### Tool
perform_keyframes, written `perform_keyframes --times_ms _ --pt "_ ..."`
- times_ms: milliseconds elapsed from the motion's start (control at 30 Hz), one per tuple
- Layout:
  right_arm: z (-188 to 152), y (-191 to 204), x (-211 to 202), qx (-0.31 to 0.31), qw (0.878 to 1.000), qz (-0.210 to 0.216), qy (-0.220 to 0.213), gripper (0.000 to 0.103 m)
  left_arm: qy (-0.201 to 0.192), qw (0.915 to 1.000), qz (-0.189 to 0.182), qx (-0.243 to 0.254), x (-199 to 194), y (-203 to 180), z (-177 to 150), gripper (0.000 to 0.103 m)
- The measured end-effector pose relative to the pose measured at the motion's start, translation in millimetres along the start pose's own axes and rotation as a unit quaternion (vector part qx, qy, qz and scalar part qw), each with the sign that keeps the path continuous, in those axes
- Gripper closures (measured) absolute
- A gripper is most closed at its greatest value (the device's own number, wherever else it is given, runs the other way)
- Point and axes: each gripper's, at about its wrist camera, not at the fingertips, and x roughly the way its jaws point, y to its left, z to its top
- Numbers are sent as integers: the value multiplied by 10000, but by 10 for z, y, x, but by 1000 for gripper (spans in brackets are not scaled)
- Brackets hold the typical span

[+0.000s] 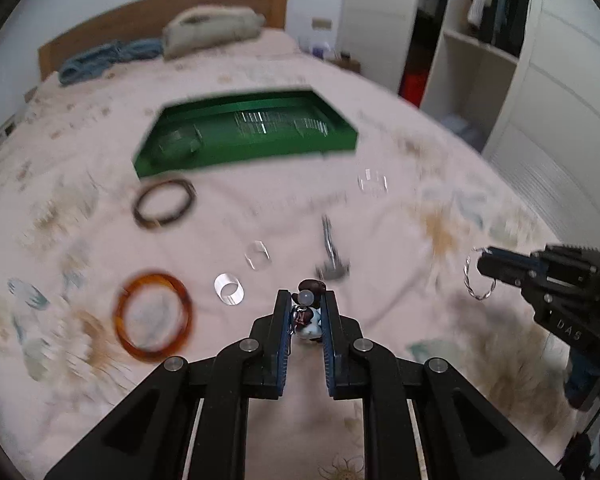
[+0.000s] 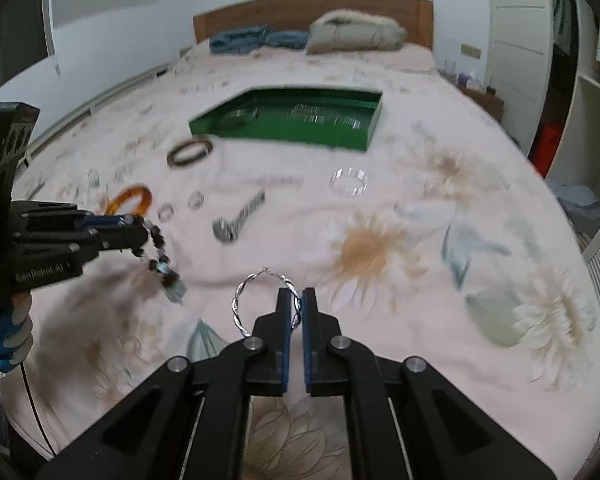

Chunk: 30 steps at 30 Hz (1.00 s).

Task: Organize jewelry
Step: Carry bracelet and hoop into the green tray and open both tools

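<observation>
My left gripper (image 1: 307, 295) is shut on a dark beaded bracelet (image 1: 309, 312) with pale stones; it hangs from the same gripper (image 2: 138, 230) in the right wrist view (image 2: 162, 260). My right gripper (image 2: 299, 295) is shut on a twisted silver hoop (image 2: 246, 304), which also shows in the left wrist view (image 1: 476, 276) at the right gripper (image 1: 486, 266). A green tray (image 1: 244, 158) (image 2: 340, 142) lies further up the bed. On the bedspread lie an amber bangle (image 1: 152, 316) (image 2: 130, 200), a dark bangle (image 1: 164, 202) (image 2: 190, 152), clear rings (image 1: 229, 288) (image 2: 349, 181) and a silver clip (image 1: 332, 256) (image 2: 238, 218).
Everything lies on a pink flowered bedspread (image 2: 420, 240). A pillow (image 2: 356, 32) and folded blue cloth (image 2: 256, 40) sit by the wooden headboard. An open wardrobe (image 1: 480, 40) stands to the right of the bed.
</observation>
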Motion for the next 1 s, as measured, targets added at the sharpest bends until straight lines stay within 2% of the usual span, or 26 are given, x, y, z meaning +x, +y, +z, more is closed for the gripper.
perform_keyframes --times_ms 133,267,367,467,600,767,900,1000 --pt "290 -53 -171 53 9993 -104 -353 99 -338 9993 99 -146 -209 178 387 89" --pt "742 -149 -148 99 9980 -208 -589 99 -448 9983 290 -221 -217 399 865 89" --pt "1147 -235 13 180 9972 -189 -701 99 -457 9975 422 -346 -60 607 1304 89" --pt "1601 -285 356 262 9969 -123 -733 99 -414 9966 569 -421 243 780 1673 89" --pt "2013 -314 986 383 9979 28 -525 99 -199 9962 691 -499 779 967 2066 89" --pt "2323 -412 1768 592 9982 65 -106 99 99 9938 944 -575 1512 1169 2405 89" --pt "2540 -572 2299 752 9966 -129 317 99 312 9900 1165 -729 2019 1344 2557 89" --pt "2614 -727 2650 732 9935 -513 711 99 472 9867 1352 -764 2312 1467 2595 89"
